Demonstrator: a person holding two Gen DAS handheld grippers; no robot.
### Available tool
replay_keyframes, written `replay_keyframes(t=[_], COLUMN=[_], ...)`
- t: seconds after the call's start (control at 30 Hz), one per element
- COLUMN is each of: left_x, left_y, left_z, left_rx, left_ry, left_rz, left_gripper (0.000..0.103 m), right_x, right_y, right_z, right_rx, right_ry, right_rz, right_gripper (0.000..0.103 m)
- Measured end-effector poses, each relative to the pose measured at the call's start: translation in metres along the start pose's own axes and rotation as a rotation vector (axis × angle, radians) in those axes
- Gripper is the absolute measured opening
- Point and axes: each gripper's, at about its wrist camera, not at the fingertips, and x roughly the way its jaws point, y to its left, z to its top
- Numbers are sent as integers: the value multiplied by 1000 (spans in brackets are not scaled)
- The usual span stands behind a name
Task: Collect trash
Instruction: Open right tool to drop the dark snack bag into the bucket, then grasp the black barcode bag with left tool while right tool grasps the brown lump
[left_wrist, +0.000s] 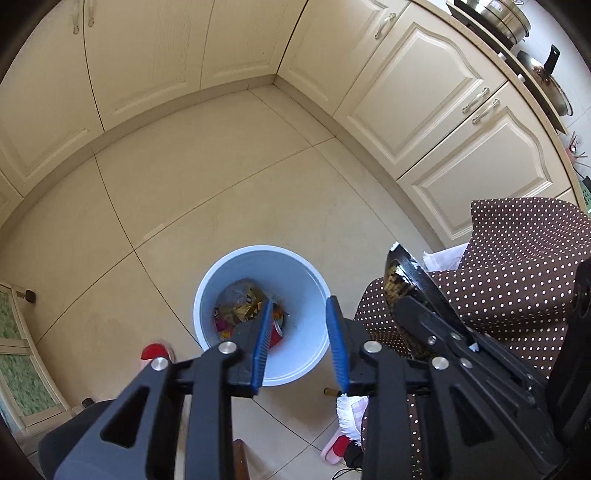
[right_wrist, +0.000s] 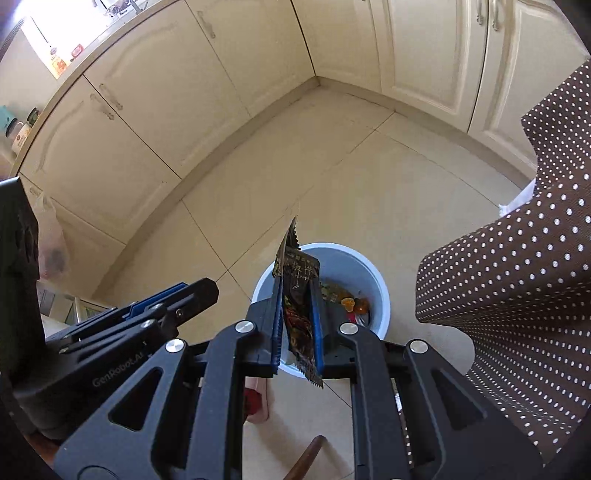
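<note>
A light blue trash bin (left_wrist: 306, 280) stands on the tiled floor with wrappers (left_wrist: 242, 302) and a red can (left_wrist: 275, 332) inside. My left gripper (left_wrist: 300, 306) is open and empty, held above the bin's mouth. My right gripper (right_wrist: 295, 291) is shut on a dark snack wrapper (right_wrist: 297, 295), held above the near left rim of the bin (right_wrist: 369, 266). The right gripper with its wrapper also shows in the left wrist view (left_wrist: 400, 284), to the right of the bin. The left gripper shows at the left of the right wrist view (right_wrist: 177, 299).
Cream kitchen cabinets (left_wrist: 424, 92) line the floor on two sides. A brown polka-dot cloth (left_wrist: 517, 266) hangs at the right, close to the bin. A red-capped object (left_wrist: 153, 352) and a pink slipper (left_wrist: 336, 446) lie on the floor near the bin.
</note>
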Motion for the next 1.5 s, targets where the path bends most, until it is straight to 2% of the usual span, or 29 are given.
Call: replay_keyframes(t=[0.3, 0.53, 0.67, 0.83, 1.03, 1.17, 1.3, 1.43, 1.5], left_x=[-13, -22, -31, -58, -104, -133, -155, -166, -167], left_y=[16, 20, 13, -15, -78, -139, -203, -269, -299], left_z=[4, 5, 5, 5, -5, -20, -35, -53, -61], left_rx=[-35, -42, -30, 10, 127, 244, 361, 477, 523], left_ry=[-30, -44, -54, -97, -166, -202, -216, -197, -194], left_rz=[8, 9, -3, -37, -123, -194, -269, -355, -370], left_gripper=[29, 30, 30, 30, 33, 35, 39, 43, 44], right_x=[4, -2, -17, -57, -145, -215, -287, -338, -357], right_y=[12, 16, 9, 1, -20, -47, -85, -135, -161], right_z=[10, 11, 9, 8, 2, -14, -39, -62, -73], right_rx=[-3, -20, -17, -17, -8, 16, 60, 138, 183], right_ry=[-36, -50, -66, -129, -277, -394, -498, -564, -582], right_rz=[32, 25, 18, -10, -53, -132, -227, -311, -358], right_gripper=[16, 16, 16, 16, 16, 16, 16, 19, 22])
